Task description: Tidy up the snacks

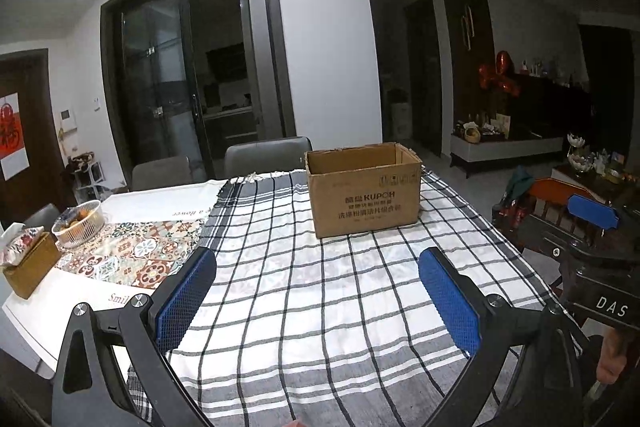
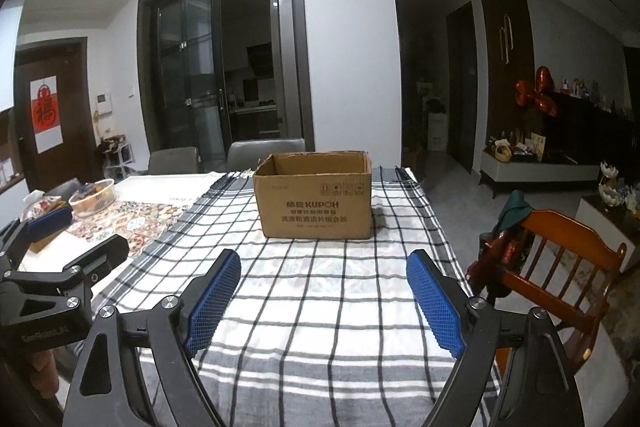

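Hovering over the checked cloth (image 1: 320, 287), the left hand-held gripper (image 1: 318, 295) and the right hand-held gripper (image 2: 324, 297) both hang with fingers spread apart, holding nothing. This looks like the very start: the open cardboard box (image 2: 316, 203) stands ahead of both, apparently waiting to be filled. No loose snacks show near the box; the only candidate is the white basket (image 1: 80, 223), well left of the box, its contents unclear. Next move, probably: swing left to fetch. Beyond the box, grey chairs and dark glass doors; right of it, a wooden chair (image 2: 560, 267).
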A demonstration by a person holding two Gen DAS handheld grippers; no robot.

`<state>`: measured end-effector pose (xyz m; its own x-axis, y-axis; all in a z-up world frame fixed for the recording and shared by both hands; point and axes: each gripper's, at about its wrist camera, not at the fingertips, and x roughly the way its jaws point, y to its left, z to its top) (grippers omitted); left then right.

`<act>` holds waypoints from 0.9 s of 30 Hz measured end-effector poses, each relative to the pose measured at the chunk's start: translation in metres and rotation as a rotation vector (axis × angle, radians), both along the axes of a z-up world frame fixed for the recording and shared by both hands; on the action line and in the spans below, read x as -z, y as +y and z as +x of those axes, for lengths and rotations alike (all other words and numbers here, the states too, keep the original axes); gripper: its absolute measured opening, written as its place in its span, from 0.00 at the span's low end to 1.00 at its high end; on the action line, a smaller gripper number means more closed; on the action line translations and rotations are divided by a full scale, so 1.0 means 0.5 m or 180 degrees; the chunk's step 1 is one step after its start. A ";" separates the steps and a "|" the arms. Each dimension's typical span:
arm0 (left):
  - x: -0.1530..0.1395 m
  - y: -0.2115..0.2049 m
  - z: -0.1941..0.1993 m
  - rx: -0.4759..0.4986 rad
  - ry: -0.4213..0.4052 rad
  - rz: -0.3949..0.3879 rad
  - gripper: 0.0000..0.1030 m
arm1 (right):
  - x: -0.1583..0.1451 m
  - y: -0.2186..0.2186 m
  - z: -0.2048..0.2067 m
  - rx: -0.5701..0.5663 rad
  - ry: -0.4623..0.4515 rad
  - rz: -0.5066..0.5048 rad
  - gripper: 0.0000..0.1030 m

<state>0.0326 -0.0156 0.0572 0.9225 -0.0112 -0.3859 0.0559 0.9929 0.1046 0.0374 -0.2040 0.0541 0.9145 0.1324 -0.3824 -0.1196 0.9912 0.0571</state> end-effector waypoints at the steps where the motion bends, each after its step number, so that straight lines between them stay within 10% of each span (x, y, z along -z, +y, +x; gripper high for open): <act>1: 0.000 -0.001 -0.003 -0.0003 -0.0002 -0.0003 1.00 | 0.000 -0.002 -0.002 -0.0004 -0.0006 0.0015 0.83; 27: -0.018 -0.015 -0.035 0.0017 -0.0075 -0.0017 1.00 | -0.007 -0.013 -0.032 0.0004 -0.0107 0.0057 0.83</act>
